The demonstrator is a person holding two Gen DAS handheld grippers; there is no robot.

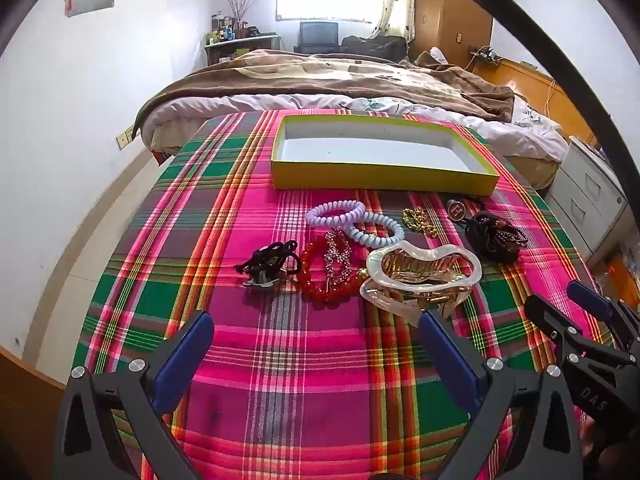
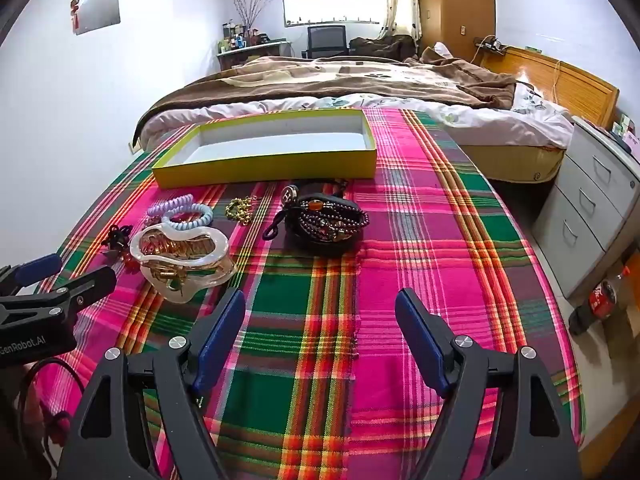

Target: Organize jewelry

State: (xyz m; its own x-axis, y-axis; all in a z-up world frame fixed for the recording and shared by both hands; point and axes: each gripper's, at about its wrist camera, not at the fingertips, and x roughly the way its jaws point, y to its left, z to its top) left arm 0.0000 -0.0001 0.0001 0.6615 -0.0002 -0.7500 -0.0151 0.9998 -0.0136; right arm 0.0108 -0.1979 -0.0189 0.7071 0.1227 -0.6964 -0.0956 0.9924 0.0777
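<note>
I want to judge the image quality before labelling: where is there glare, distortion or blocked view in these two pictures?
Left wrist view: the window is blown out white, the plaid cloth bulges from fisheye curvature, and a dark arc crosses the upper right. Right wrist view: the window glares less, the yellow box looks bent, and the corners are black. The jewelry stays sharp in both.

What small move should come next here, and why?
Probably ease the left gripper forward toward the red bead bracelet. Both it and the right gripper stand open and empty, short of the jewelry, the yellow box holds nothing, and that bracelet lies almost straight ahead of the left gripper.
</note>
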